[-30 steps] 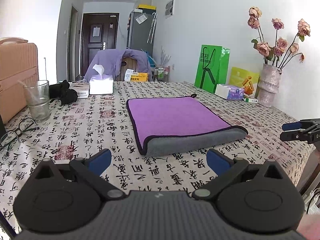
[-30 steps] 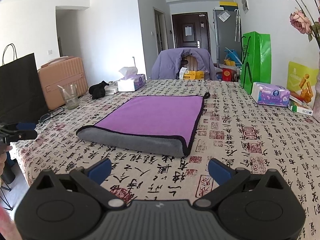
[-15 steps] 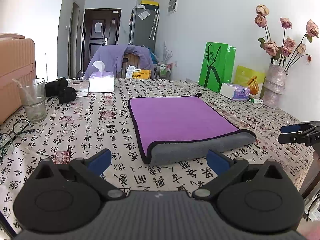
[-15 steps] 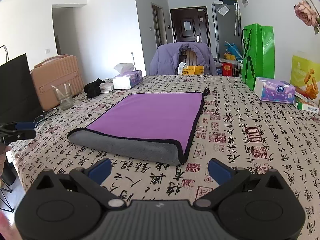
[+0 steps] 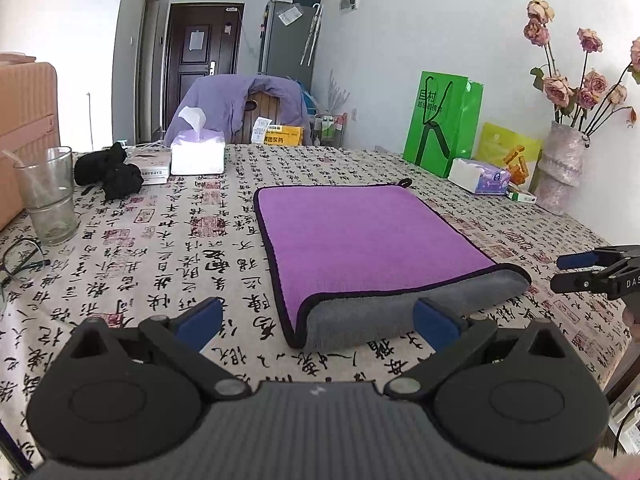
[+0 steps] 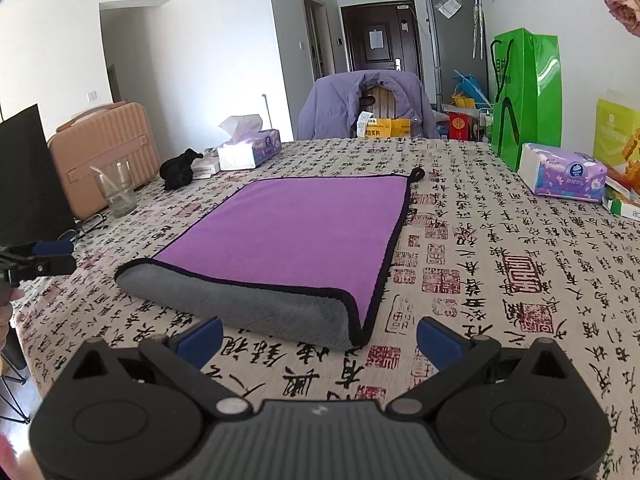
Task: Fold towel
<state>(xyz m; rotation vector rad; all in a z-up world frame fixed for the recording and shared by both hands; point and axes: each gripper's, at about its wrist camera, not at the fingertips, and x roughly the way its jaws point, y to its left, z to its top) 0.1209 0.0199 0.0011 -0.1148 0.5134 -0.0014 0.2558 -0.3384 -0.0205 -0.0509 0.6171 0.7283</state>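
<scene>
The purple towel point(image 5: 368, 240) lies folded once on the desk point(image 5: 168, 240), its grey rolled fold running crosswise just ahead of both unclenched, empty grippers, left gripper point(image 5: 318, 320) and right gripper point(image 6: 320, 338).

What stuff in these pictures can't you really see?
- Underside of the towel: hidden by its own folded top layer, both views.
- Glasses: cut off by the left edge, left wrist view.
- Flowers: mostly cut off by the right edge, right wrist view.
- Chair: mostly covered by the purple jacket.
- Small print on the yellow box: too small to read.
- Person: only slivers at the picture edges.
</scene>
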